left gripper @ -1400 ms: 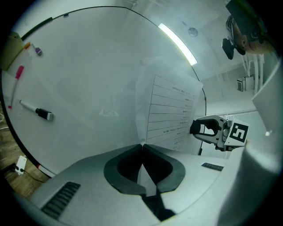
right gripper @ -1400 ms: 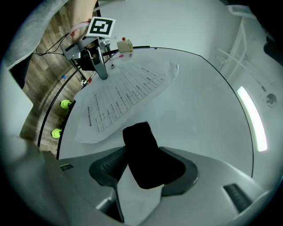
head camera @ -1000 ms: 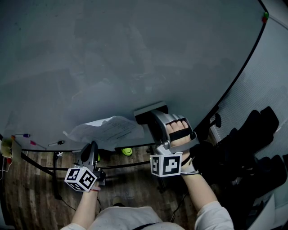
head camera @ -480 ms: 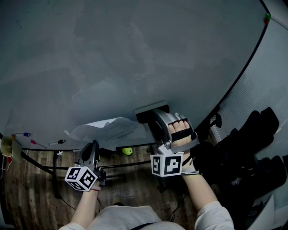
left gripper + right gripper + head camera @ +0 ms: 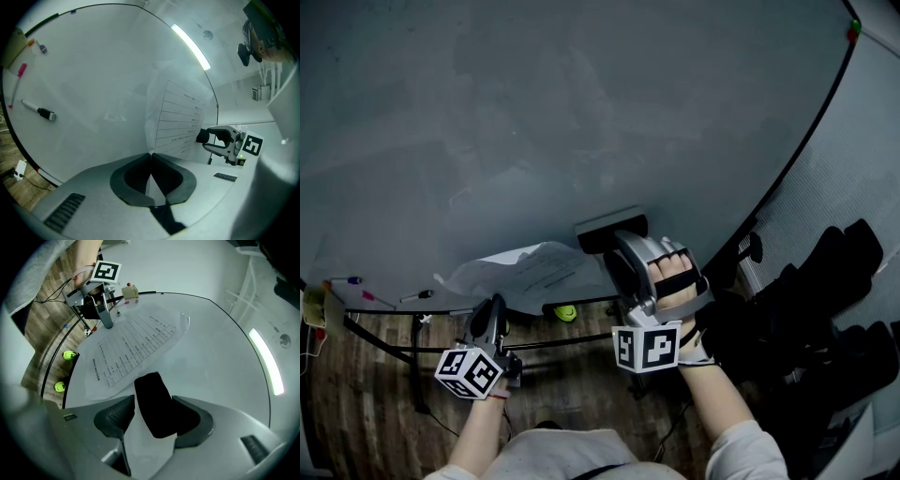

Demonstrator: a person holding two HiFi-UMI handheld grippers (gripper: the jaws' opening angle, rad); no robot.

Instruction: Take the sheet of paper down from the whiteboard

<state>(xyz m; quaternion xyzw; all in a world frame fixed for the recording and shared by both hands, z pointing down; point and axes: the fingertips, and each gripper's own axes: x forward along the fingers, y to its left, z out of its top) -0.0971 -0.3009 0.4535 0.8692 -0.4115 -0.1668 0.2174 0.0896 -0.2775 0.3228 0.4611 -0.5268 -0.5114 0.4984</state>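
Now, sheet of paper (image 5: 530, 272): lies against the lower part of the whiteboard (image 5: 581, 112), crumpled and bulging off it, with its right corner at the black block (image 5: 611, 228).
Left gripper (image 5: 151, 155): fingers closed tight on the sheet's near edge, with the paper running between the pads.
Right gripper (image 5: 152, 401): fingers stand wide, clamped on the block's two sides.
Block's hold: probably a magnet pinning that corner; whether it presses on the paper now I cannot tell.
Tear risk: if the left gripper pulls while the corner is pinned, the thin pinched edge could rip.
Slip risk: the smooth block, held only by its sides, could twist out and fall to the floor.
Drop risk: once freed, the sheet hangs from one pinched edge and may slide out.
Marker (image 5: 419, 298): well apart at the board's lower left, so no hazard.
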